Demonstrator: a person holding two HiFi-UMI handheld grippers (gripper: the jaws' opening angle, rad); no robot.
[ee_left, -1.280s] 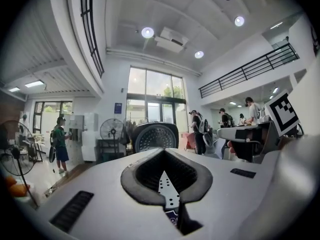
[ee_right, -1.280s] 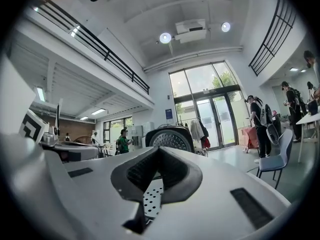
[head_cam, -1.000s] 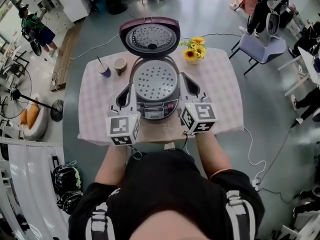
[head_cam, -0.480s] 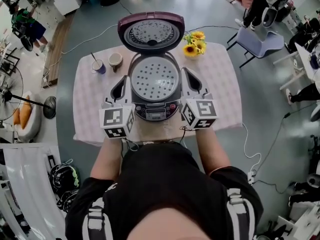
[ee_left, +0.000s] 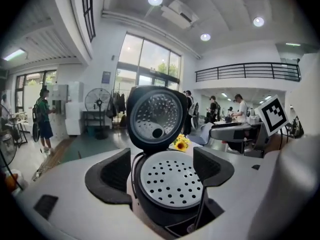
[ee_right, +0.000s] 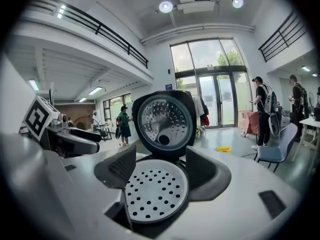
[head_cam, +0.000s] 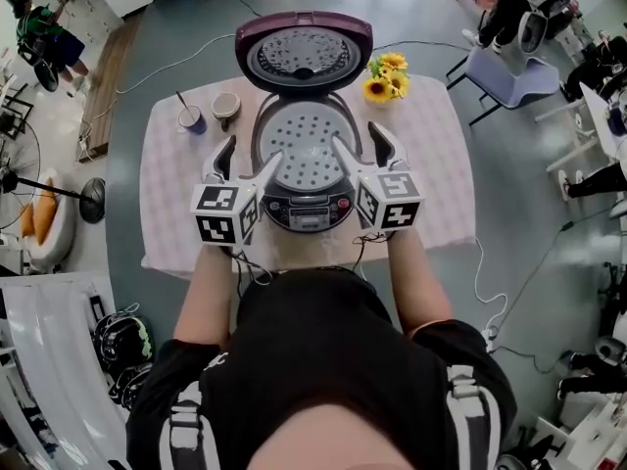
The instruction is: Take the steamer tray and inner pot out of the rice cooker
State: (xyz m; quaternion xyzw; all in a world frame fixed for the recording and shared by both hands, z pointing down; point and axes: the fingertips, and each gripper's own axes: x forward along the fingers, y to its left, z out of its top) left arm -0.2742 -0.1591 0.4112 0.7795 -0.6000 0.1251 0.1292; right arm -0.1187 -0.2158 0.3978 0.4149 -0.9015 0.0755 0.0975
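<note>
The rice cooker [head_cam: 306, 179] stands on the table with its lid [head_cam: 305, 55] swung up at the back. The round perforated steamer tray [head_cam: 302, 147] lies in its mouth, hiding the inner pot. My left gripper [head_cam: 247, 160] is at the cooker's left front and my right gripper [head_cam: 363, 151] at its right front. Both have just been opening and stand open. The left gripper view shows the steamer tray [ee_left: 170, 181] low between the jaws of the left gripper [ee_left: 162, 171], untouched. In the right gripper view the tray [ee_right: 155, 194] likewise lies between the jaws of the right gripper [ee_right: 160, 173].
Two cups [head_cam: 191, 118] [head_cam: 226, 106] stand left of the lid, and sunflowers [head_cam: 384, 76] to its right. The checked tablecloth [head_cam: 436, 174] covers a small table. A chair [head_cam: 514, 74] and people are beyond, on the floor around it.
Both grippers moved forward and down towards the cooker. Their jaws, shut earlier, now stand wide, with the inner fingers over the tray's left and right edges.
</note>
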